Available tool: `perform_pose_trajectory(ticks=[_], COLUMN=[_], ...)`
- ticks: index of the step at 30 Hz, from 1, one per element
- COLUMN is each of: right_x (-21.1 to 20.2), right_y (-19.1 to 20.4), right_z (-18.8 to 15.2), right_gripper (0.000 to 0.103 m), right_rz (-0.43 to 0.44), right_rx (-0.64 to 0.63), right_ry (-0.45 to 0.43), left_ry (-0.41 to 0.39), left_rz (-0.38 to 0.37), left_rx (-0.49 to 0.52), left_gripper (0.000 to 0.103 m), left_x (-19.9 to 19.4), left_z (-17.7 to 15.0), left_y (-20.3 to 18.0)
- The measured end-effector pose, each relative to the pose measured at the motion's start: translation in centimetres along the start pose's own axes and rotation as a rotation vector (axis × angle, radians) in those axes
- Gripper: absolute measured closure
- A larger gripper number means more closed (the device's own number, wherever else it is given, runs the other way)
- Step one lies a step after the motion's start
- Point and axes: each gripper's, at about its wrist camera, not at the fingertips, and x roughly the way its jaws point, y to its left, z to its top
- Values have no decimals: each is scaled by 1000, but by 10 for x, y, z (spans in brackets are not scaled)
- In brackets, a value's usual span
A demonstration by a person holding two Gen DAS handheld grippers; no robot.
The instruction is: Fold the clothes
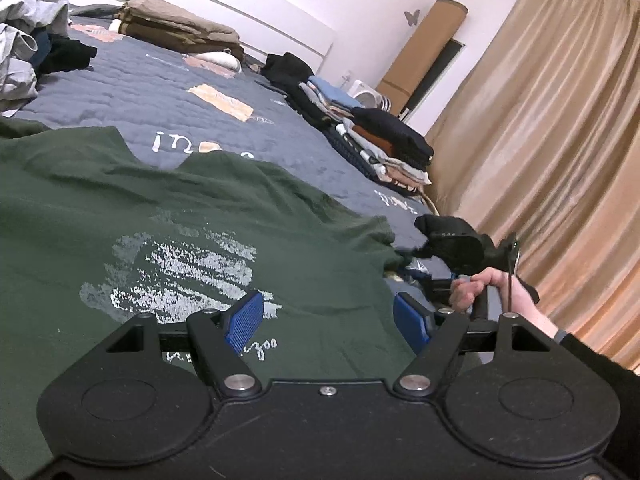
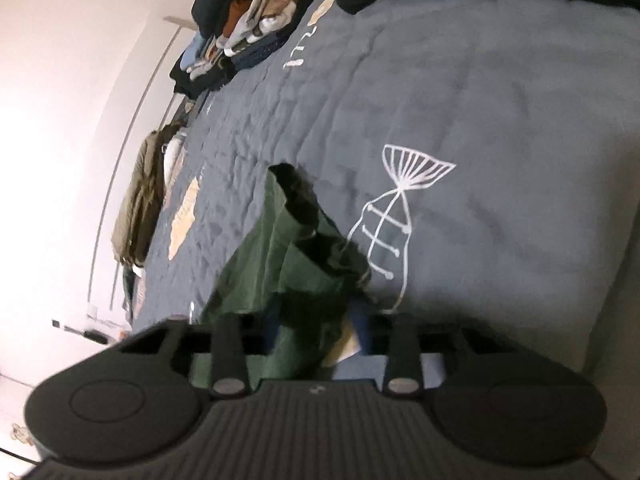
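A dark green T-shirt (image 1: 180, 216) with a white print lies spread on the blue-grey quilt (image 1: 132, 92). My left gripper (image 1: 328, 320) stands open just above the shirt's lower part, with nothing between its blue pads (image 1: 244, 320). In the left wrist view a hand holds my right gripper (image 1: 416, 254) at the shirt's right edge. In the right wrist view, rolled sideways, a bunched fold of the green shirt (image 2: 296, 256) runs between the jaws of my right gripper (image 2: 316, 320), which is shut on it. The cloth hides most of its fingers.
Stacks of folded clothes (image 1: 384, 140) line the bed's far right edge, also the folded stacks (image 2: 248, 20). An unfolded pile (image 1: 28, 32) sits at the far left. A folded brown blanket (image 1: 180, 28) lies by the headboard. Tan curtains (image 1: 552, 140) hang at the right.
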Motion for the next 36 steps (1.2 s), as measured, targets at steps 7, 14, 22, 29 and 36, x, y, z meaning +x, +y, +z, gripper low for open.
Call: perform_pose_trajectory(ticks=[7, 14, 22, 29, 36], right_x=[-22, -22, -23, -6, -4], right_y=[13, 20, 8, 6, 26], right_z=[-17, -14, -8, -9, -15], right_gripper=[99, 96, 43, 43, 96], right_rz=[-96, -131, -89, -56, -45], right_rx=[-23, -86, -13, 7, -179], right_ry=[-28, -49, -68, -36, -112], left_ry=[-1, 5, 5, 5, 6], left_rz=[11, 12, 21, 32, 44], left_rx=[-7, 0, 5, 1, -2], left_gripper=[32, 32, 32, 32, 32], left_x=[2, 4, 3, 2, 0], left_z=[-2, -1, -1, -2, -3], left_y=[3, 4, 5, 6, 8])
